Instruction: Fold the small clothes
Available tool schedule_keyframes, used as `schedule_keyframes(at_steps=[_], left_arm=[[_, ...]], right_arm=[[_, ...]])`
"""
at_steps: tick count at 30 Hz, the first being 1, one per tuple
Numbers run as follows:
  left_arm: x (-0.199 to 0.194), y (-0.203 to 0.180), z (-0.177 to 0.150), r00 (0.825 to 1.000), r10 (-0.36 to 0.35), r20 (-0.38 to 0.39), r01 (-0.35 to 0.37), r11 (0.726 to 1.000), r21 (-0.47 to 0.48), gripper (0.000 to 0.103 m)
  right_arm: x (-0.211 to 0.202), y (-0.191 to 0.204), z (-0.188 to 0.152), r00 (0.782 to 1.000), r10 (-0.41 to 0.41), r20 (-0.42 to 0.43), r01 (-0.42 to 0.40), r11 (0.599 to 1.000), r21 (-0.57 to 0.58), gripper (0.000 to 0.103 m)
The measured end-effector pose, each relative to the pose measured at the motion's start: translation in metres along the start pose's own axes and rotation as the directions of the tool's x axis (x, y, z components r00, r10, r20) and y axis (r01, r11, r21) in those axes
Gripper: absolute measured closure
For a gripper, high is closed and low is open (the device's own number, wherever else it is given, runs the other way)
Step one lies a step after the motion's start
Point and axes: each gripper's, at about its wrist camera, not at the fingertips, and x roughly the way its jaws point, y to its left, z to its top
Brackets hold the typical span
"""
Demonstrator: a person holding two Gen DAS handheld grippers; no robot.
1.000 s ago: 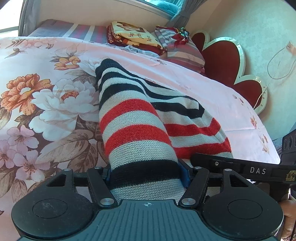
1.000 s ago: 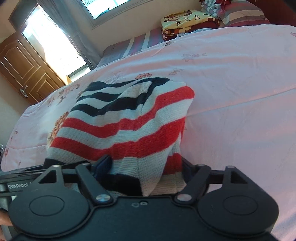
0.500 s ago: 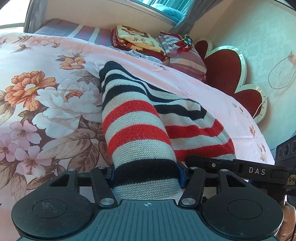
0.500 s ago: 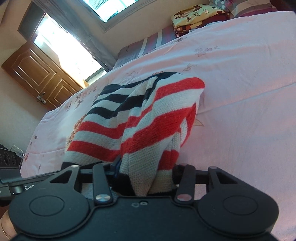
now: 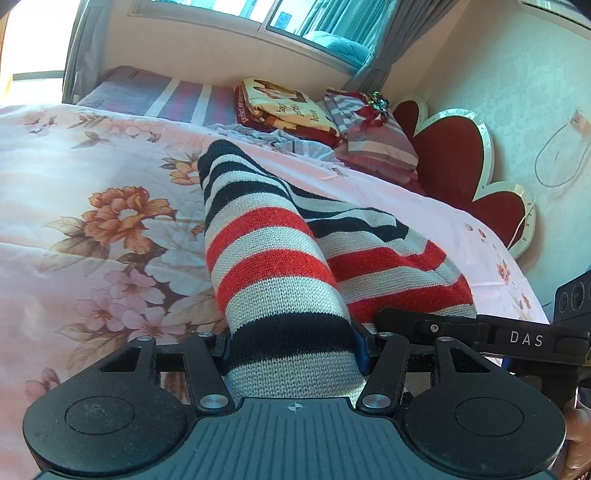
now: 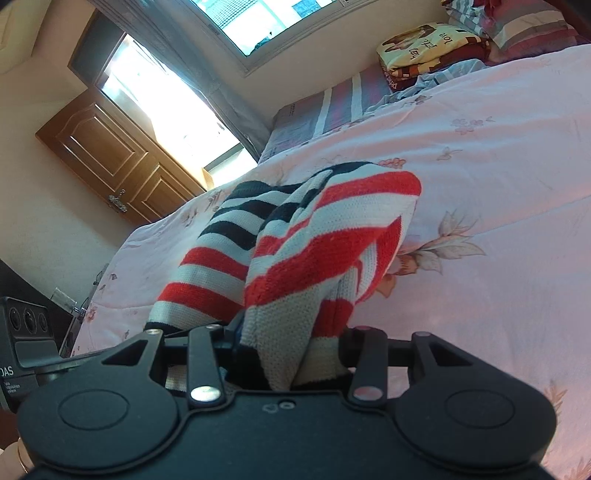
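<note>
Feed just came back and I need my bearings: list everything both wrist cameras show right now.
striped knit garment: 1, red, grey and black, near end raised off the quilt, pinched by both tools
floral quilt: 1, pink, covers the bed
folded blanket: 1, yellow and dark red, far end of the bed
striped pillows: stack, pink and grey, beside the blanket
headboard: 1, red with pale scalloped edge, bed's right in the left view
window: 1, far wall
wooden door: 1, brown, left in the right view
left tool: black, shut on the garment
right tool: black, jaws have just been closing, gripping the garment
</note>
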Motion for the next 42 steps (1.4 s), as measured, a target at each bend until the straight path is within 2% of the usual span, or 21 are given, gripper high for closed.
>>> schedule_keyframes(at_steps=[6,15,21,25,27,30,32,35,37,39,42], left_arm=[[-0.047,0.05,0.005,0.999,0.033,0.036,-0.033,0.999,0.006,0.047],[-0.096,0.169,0.016,0.995,0.075,0.058,-0.075,0.997,0.003,0.047],[-0.093,0.238,0.024,0.993,0.094,0.068,-0.094,0.996,-0.003,0.047],[-0.071,0.269,0.02,0.994,0.099,0.045,-0.098,0.995,-0.008,0.047],[-0.064,0.28,0.013,0.995,0.088,0.042,-0.087,0.996,-0.017,0.043],[-0.063,0.283,0.004,0.994,0.08,0.068,-0.078,0.997,-0.021,0.035],[-0.067,0.283,0.001,0.994,0.081,0.072,-0.079,0.996,-0.027,0.034],[-0.082,0.281,0.0,0.993,0.094,0.072,-0.092,0.995,-0.032,0.034],[-0.096,0.279,-0.001,0.99,0.109,0.09,-0.107,0.994,-0.028,0.034],[-0.112,0.275,0.0,0.989,0.094,0.111,-0.093,0.996,-0.014,0.034],[-0.126,0.269,-0.003,0.991,0.065,0.117,-0.066,0.998,0.006,0.034]], right_arm=[[0.023,0.051,-0.009,0.999,0.033,0.005,-0.033,0.999,-0.025,0.061],[0.097,0.141,-0.03,0.998,0.058,0.0,-0.058,0.998,-0.026,0.061],[0.157,0.183,-0.037,0.999,0.052,-0.012,-0.052,0.998,-0.043,0.061],[0.189,0.189,-0.042,1.0,0.019,-0.025,-0.02,0.999,-0.04,0.062],[0.202,0.185,-0.046,0.999,-0.006,-0.048,0.004,0.999,-0.033,0.061],[0.206,0.178,-0.055,0.999,-0.025,-0.043,0.025,1.0,-0.009,0.054],[0.202,0.175,-0.056,0.998,-0.055,-0.031,0.055,0.998,-0.003,0.047],[0.193,0.179,-0.053,0.995,-0.099,-0.016,0.099,0.995,-0.01,0.047],[0.182,0.192,-0.051,0.988,-0.156,0.022,0.157,0.986,-0.06,0.049],[0.164,0.205,-0.049,0.974,-0.208,0.086,0.215,0.972,-0.09,0.05],[0.142,0.228,-0.047,0.972,-0.179,0.15,0.2,0.97,-0.138,0.05]])
